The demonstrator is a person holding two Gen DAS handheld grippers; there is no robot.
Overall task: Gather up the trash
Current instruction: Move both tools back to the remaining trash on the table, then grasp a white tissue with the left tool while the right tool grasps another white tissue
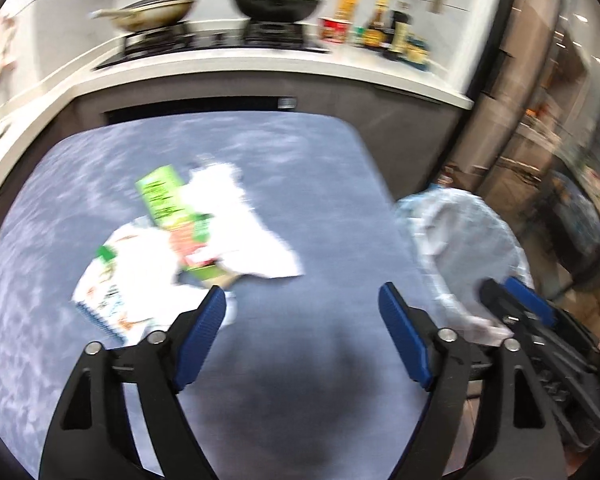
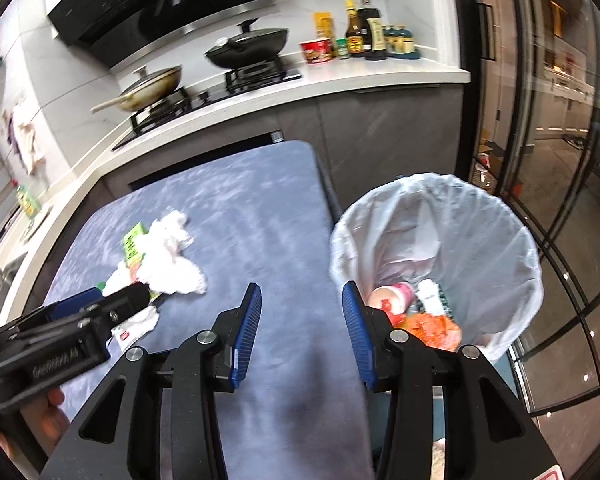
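Note:
A pile of trash lies on the blue-grey table (image 1: 320,152): a crumpled white tissue (image 1: 240,220), a green packet (image 1: 162,194) and a printed white wrapper (image 1: 120,284). My left gripper (image 1: 302,296) hangs open just right of the pile's near edge, nothing between its blue pads. In the right wrist view the tissue (image 2: 172,256) and green packet (image 2: 133,242) lie left of my right gripper (image 2: 302,292), which is open and empty over the table's right edge. A bin with a white liner (image 2: 440,200) stands to its right, holding a cup (image 2: 392,296) and an orange wrapper (image 2: 432,328).
Behind the table runs a white counter (image 2: 380,76) with a stove, two woks (image 2: 248,46) and several bottles (image 2: 364,32). Glass doors (image 2: 560,200) close off the right side. The bin (image 1: 460,232) stands on the floor beside the table's right edge.

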